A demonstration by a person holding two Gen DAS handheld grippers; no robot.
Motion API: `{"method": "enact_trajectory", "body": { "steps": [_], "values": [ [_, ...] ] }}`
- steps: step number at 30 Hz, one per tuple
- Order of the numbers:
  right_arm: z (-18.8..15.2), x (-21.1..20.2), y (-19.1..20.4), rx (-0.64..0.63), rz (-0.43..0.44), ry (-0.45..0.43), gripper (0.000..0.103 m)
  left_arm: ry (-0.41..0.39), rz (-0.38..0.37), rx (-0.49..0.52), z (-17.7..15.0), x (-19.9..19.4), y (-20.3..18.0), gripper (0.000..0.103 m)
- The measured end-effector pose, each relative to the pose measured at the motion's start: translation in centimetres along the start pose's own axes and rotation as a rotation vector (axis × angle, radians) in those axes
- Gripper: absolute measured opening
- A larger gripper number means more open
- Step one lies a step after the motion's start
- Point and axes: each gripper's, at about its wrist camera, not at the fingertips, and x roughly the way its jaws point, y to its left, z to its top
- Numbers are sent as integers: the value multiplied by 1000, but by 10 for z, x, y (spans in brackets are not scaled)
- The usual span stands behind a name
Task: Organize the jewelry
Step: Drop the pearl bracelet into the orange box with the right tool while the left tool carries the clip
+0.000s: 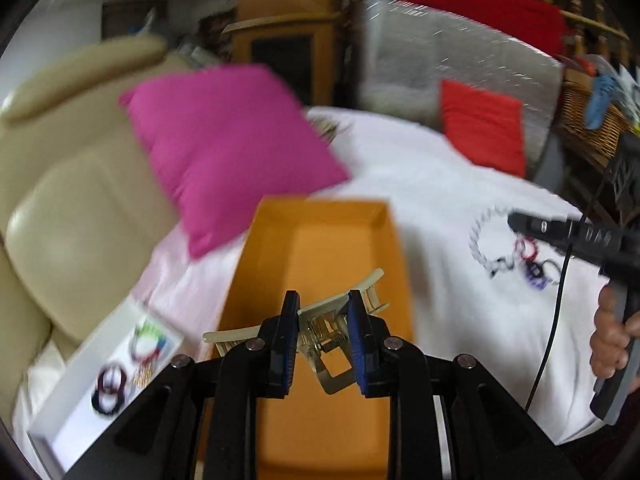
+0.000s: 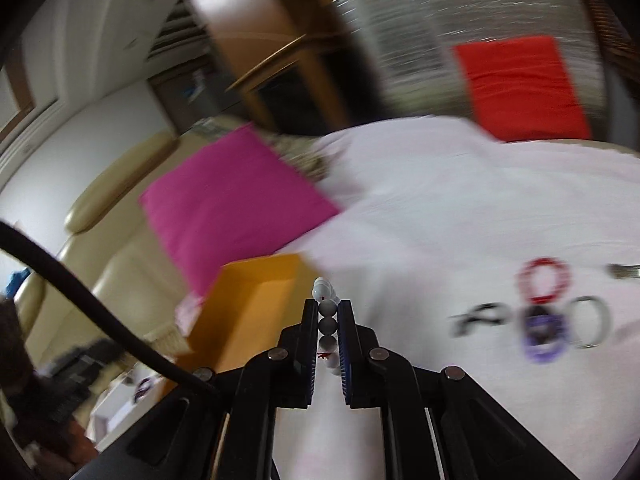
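White cloth (image 1: 420,200) covers the bed, soft and faintly creased, with a cream leather headboard (image 1: 60,200) padded in smooth panels at the left. A square pink cushion (image 1: 228,148) leans on it, and a red cushion (image 1: 484,128) sits further back against a silvery quilted sheet (image 1: 460,52). An orange box (image 1: 320,240), a shallow open cardboard tray with straight walls, lies on the cloth; beside it at the left a white tray (image 1: 76,392) holds several coloured rings. Loose jewelry (image 2: 560,312) lies well to the right of the box: red, purple and clear hoops, blurred.

The left claw (image 1: 323,344) is clenched, its jaws narrowly apart, on a cream plastic hair clip (image 1: 344,320) with curved teeth and a metal spring, held above the box. The right claw (image 2: 328,344) is pinched tight on a string of round grey-white beads (image 2: 326,308), glossy, standing up between the blue ribbed pads (image 2: 345,340) near the box's right edge.
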Motion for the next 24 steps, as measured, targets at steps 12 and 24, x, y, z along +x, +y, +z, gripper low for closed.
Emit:
{"method": "enact_trajectory", "body": {
  "steps": [12,24],
  "values": [
    [-27,116,103,-94,-22,231,11,136,23,-60,-49,34,42,25],
    [-25,110,93,-95,-119,253,20,157,82,-71,-57,34,66,48]
  ]
}}
